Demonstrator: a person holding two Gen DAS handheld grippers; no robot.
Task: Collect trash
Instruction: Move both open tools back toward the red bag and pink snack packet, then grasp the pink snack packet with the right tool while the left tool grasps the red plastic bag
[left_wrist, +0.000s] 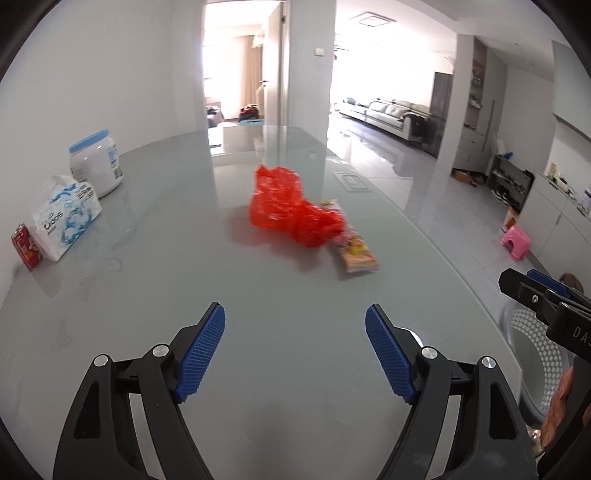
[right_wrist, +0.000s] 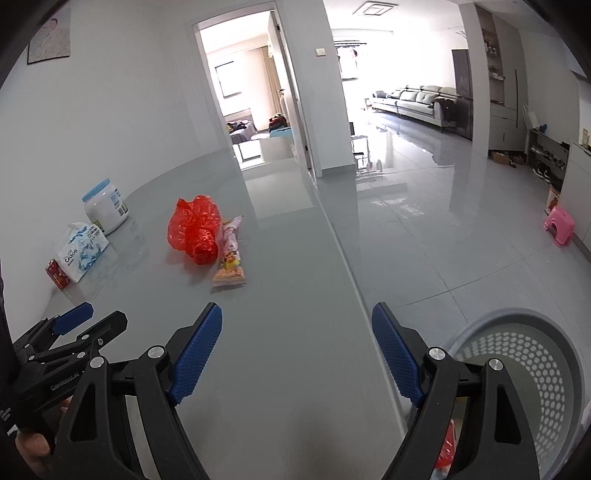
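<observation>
A crumpled red plastic bag lies on the grey glass table, with a colourful snack wrapper touching its right side. Both show in the right wrist view, the red bag and the wrapper. My left gripper is open and empty, held above the table short of the bag. My right gripper is open and empty near the table's right edge. A grey perforated basket stands on the floor beside the table, with something red inside at the bottom.
At the table's left by the wall stand a red can, a tissue pack and a white jar with a blue lid. A pink stool stands on the floor at right. The basket also shows in the left wrist view.
</observation>
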